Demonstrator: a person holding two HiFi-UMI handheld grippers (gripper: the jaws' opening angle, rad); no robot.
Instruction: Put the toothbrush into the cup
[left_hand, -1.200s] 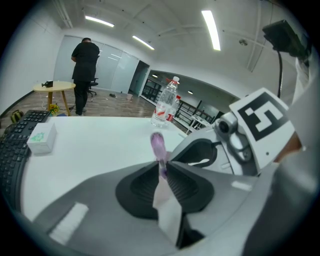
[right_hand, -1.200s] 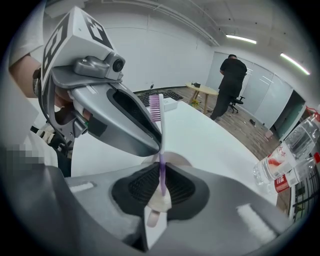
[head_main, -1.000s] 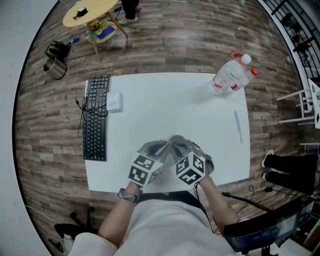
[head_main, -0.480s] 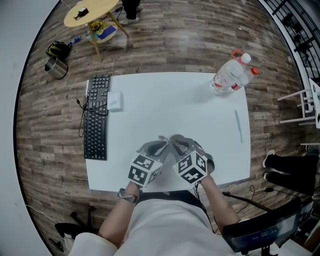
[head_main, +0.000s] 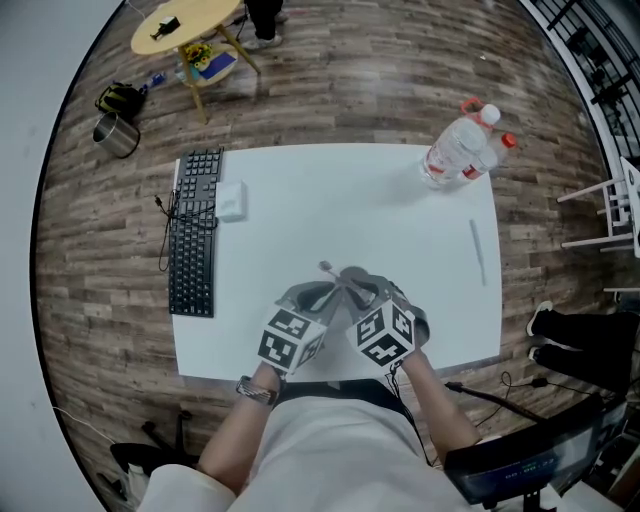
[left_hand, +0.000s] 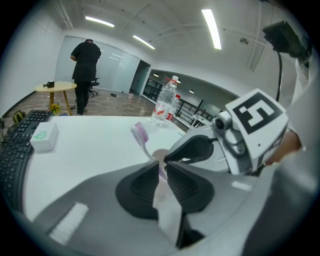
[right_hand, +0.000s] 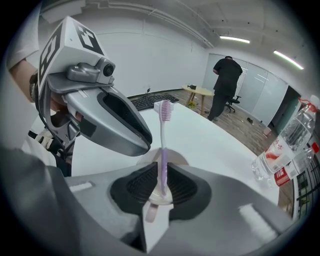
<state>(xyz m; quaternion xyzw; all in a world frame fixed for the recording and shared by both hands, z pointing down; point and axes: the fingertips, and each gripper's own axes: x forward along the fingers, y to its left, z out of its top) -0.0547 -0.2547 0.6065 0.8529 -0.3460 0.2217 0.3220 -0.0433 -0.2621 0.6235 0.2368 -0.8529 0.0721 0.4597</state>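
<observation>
Lying along the 9 o'clock edge of the white surface (head_main: 330, 200), a black keyboard (head_main: 190, 240) has a small white box (head_main: 230, 203) just beside its far end. Beyond the surface at 11 o'clock, a round yellow table (head_main: 185, 22) stands on the wooden floor (head_main: 350, 90).

At 6 o'clock, close to the near edge, the two grippers meet tip to tip. The left gripper (left_hand: 160, 167) angles in from 7 o'clock, its marker cube (head_main: 290, 340) facing up. Its fingers (left_hand: 142, 187) stand close together and pinch the purple handle of the toothbrush (left_hand: 140, 134), whose pink-bristled head leans up and away toward 11 o'clock in the left gripper view.

The right gripper (right_hand: 161, 172) comes in from 5 o'clock, and one of its grey fingers crosses just beyond the left fingertips. In the right gripper view its own fingers (right_hand: 182, 187) pinch the same handle. The handle stands straight up toward 12 o'clock, with its rounded pink end poking back behind the pads. The toothbrush is held above the surface between both grippers, head outermost.

A pale round patch (right_hand: 175, 159) shows just past the fingertips. I cannot tell whether it is the cup.

At 3 o'clock a thin grey stick (head_main: 478, 252) lies flat near the edge. At 1 o'clock two clear bottles (head_main: 460, 150) with red caps stand touching each other.
</observation>
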